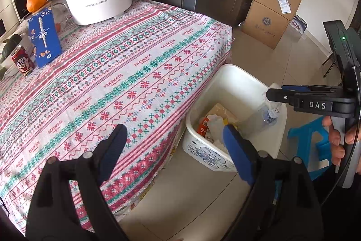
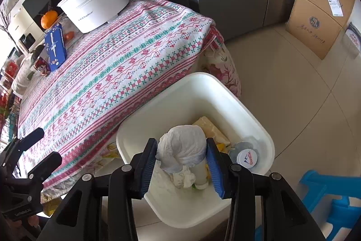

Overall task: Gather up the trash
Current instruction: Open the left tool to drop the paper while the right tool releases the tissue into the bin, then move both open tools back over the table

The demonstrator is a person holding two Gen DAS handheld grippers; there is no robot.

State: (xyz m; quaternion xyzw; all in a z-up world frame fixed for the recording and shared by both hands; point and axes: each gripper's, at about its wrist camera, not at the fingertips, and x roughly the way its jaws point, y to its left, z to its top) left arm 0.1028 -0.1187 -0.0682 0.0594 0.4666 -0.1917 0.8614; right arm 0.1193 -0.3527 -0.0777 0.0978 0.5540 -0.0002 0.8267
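Right wrist view: right tool point(image 2: 181, 154) pinching crumpled white tissue wad point(image 2: 181, 147) directly above open white plastic bin point(image 2: 255, 119) beside table, poised for drop. Left tool point(image 1: 174, 148) spread, empty, clear.

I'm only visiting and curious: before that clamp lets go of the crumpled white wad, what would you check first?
1. Right gripper holds crumpled tissue: ok.
2. Tissue is above the white bin opening: ok.
3. Room left in the bin above the bottle and scraps: ok.
4. Left gripper open, beside the bin, out of the drop path: ok.
5. More trash left on the tablecloth: cannot tell.
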